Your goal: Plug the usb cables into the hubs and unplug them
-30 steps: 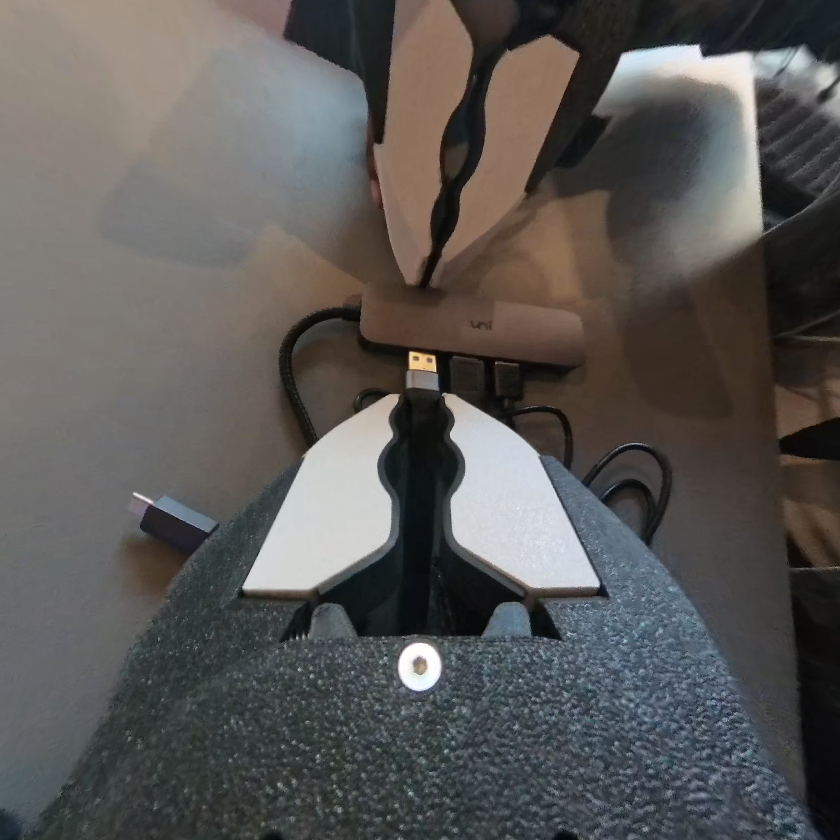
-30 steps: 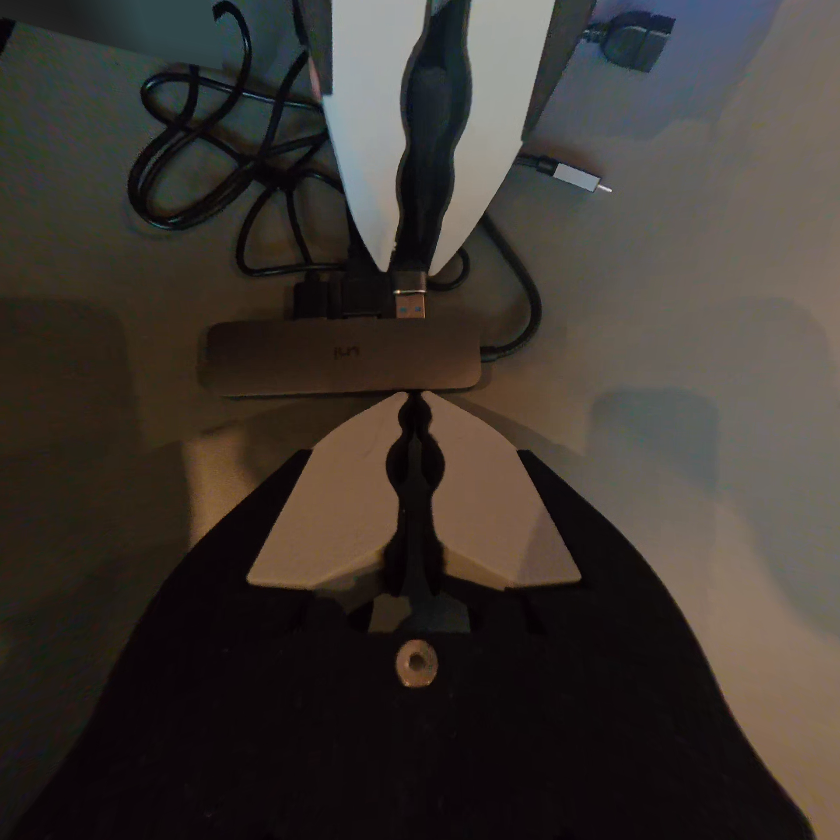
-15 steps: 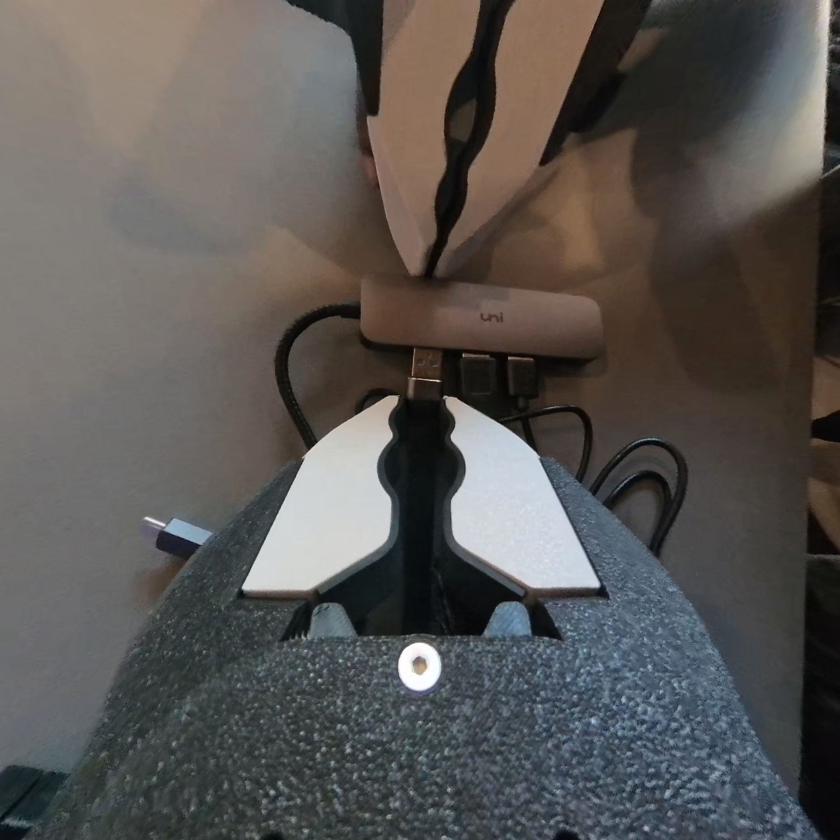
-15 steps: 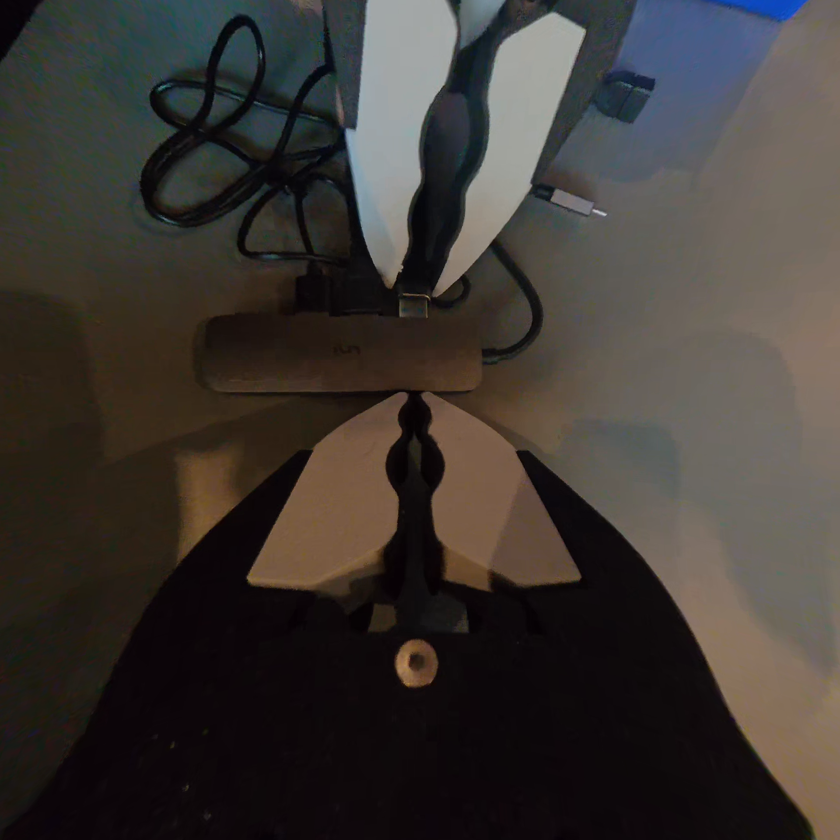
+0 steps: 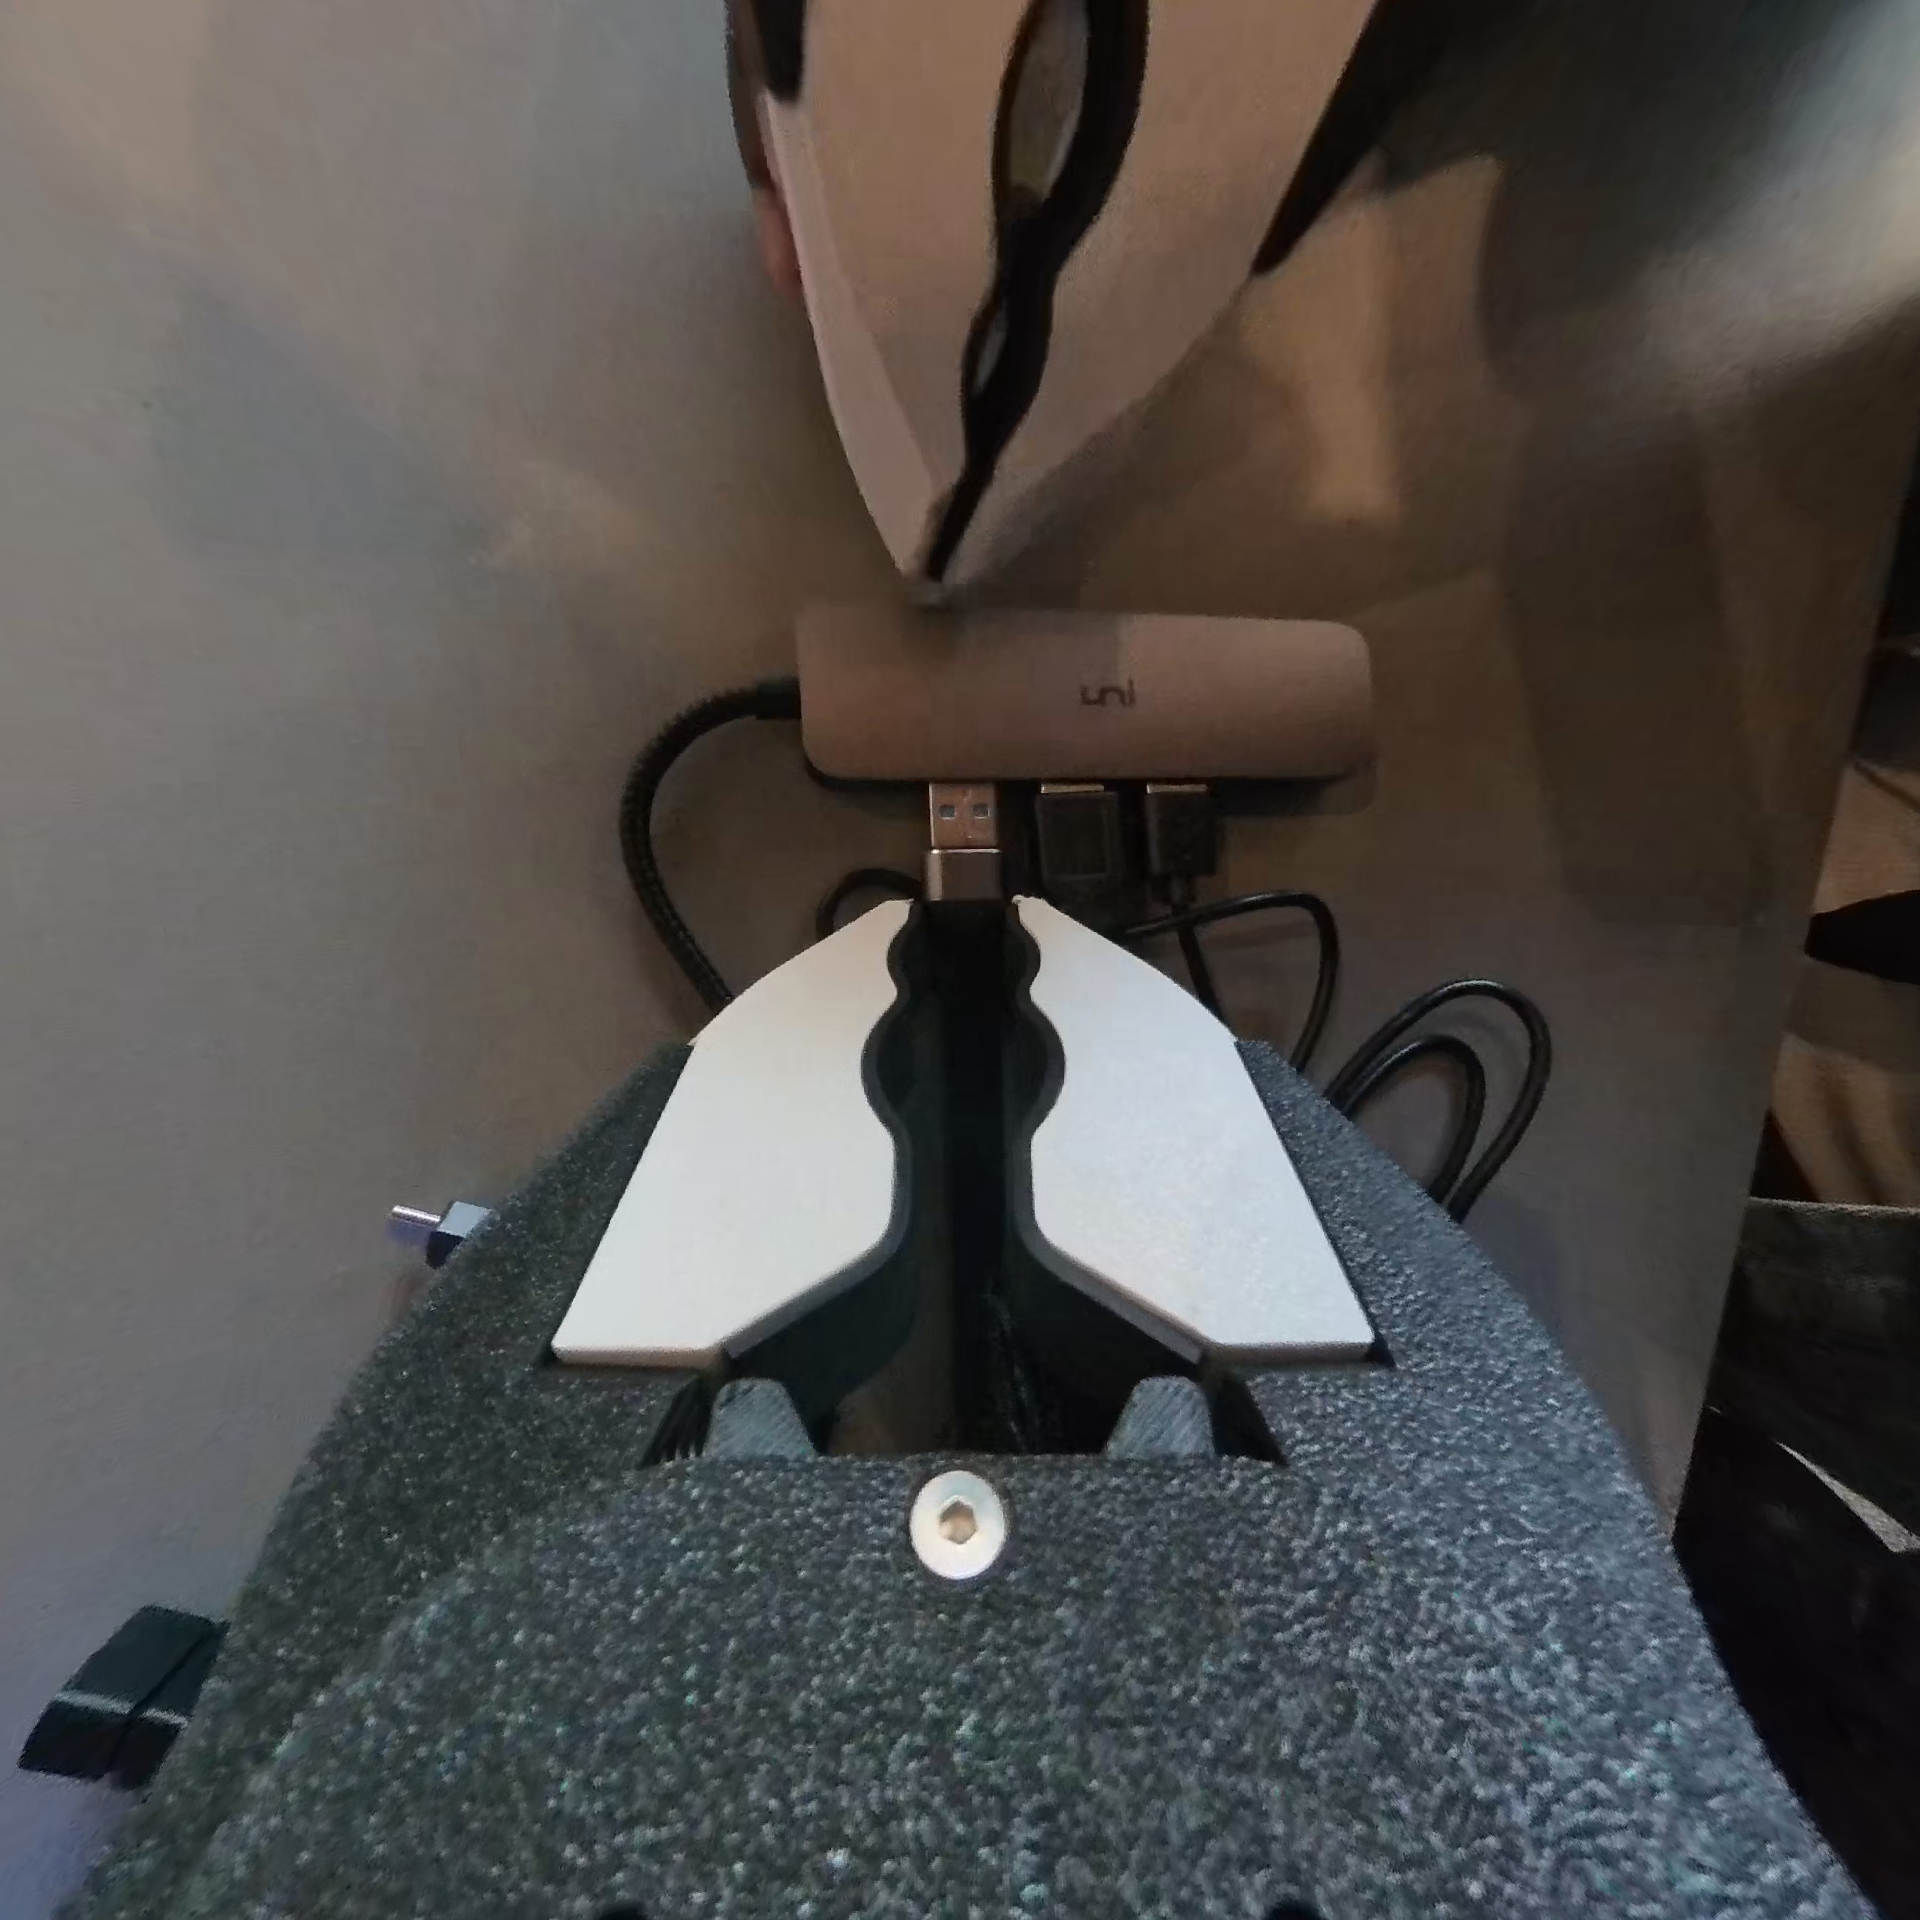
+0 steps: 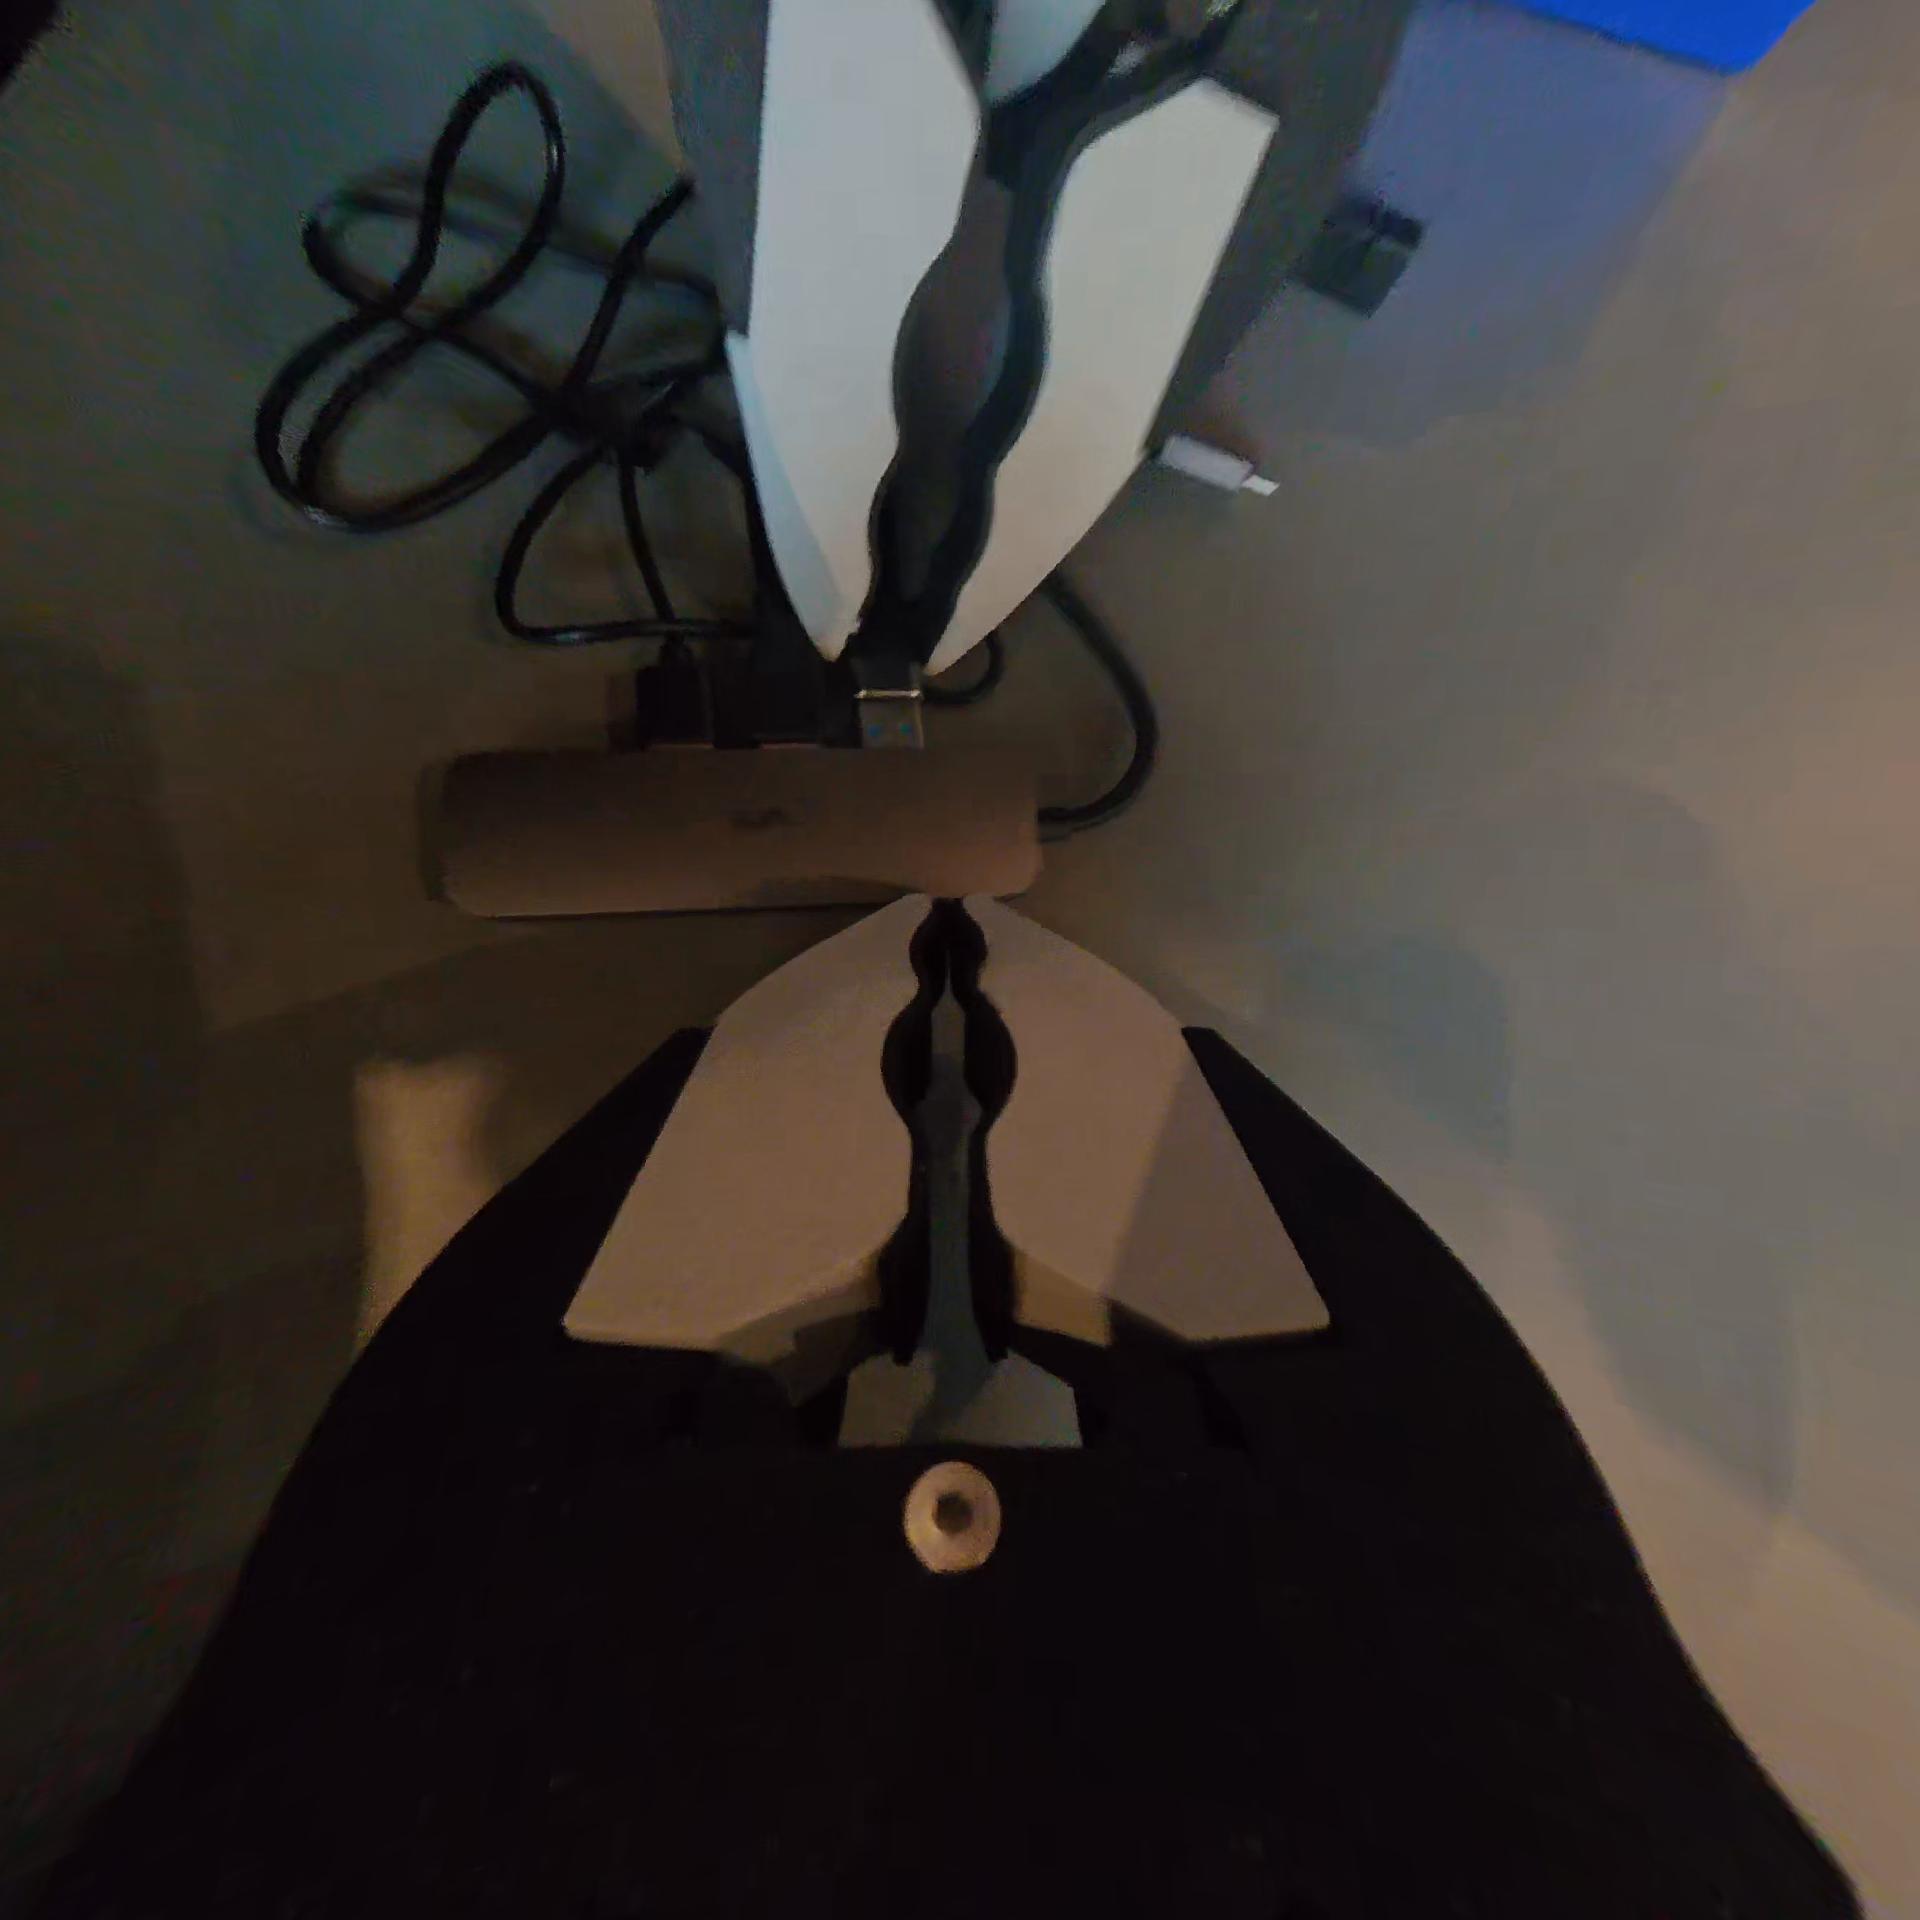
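Three plugs sit at the hub (image 5: 1081, 694): two black ones fully in, plus a silver plug (image 5: 966, 842) only part-way in. Left gripper (image 5: 966, 909) is clenched on that plug at 6 o'clock. Right gripper (image 6: 948, 906), pinched closed, presses the hub's far edge at 12.

Hubs: one, grey (image 5: 1081, 694). USB plugs at its ports: three, two black (image 5: 1075, 833) (image 5: 1179, 831), one silver (image 5: 966, 831). Loose connectors, left frame edge: two (image 5: 436, 1228) (image 5: 114, 1704). Grippers: two (image 5: 964, 902) (image 6: 951, 902).
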`<state>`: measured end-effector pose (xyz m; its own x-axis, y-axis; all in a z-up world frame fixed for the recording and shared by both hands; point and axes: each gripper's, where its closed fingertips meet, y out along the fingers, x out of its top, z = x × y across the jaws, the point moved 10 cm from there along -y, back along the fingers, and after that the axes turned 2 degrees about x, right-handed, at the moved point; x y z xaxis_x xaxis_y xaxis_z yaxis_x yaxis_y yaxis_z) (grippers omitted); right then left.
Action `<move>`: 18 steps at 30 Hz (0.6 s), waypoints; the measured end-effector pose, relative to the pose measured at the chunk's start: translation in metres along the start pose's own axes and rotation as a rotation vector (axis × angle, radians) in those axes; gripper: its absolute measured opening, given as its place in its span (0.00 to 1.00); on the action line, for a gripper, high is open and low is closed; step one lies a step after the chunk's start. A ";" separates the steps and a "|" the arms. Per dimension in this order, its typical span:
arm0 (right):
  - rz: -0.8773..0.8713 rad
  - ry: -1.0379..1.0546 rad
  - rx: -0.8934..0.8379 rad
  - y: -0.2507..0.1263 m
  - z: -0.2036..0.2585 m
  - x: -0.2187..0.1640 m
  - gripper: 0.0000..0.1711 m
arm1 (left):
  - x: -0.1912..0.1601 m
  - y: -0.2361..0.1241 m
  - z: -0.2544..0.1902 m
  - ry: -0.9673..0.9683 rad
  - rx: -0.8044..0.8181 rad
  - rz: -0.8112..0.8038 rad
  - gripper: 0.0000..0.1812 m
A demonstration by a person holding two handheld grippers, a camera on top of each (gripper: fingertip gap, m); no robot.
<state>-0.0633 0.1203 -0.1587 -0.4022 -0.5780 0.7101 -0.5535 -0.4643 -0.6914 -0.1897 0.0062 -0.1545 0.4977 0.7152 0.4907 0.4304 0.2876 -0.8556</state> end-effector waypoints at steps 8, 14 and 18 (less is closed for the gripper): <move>-0.036 -0.011 0.097 0.013 0.002 0.008 0.00 | 0.000 0.001 0.001 -0.004 -0.010 -0.012 0.08; 0.053 -0.047 0.056 0.013 0.006 0.016 0.00 | 0.002 0.001 0.003 0.023 -0.030 0.003 0.08; 0.052 -0.021 0.061 0.016 0.005 0.018 0.00 | 0.001 0.001 0.003 0.038 -0.035 -0.011 0.07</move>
<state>-0.0759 0.0988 -0.1576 -0.4137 -0.6162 0.6702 -0.4863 -0.4727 -0.7349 -0.1908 0.0097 -0.1556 0.5207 0.6875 0.5062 0.4613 0.2724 -0.8444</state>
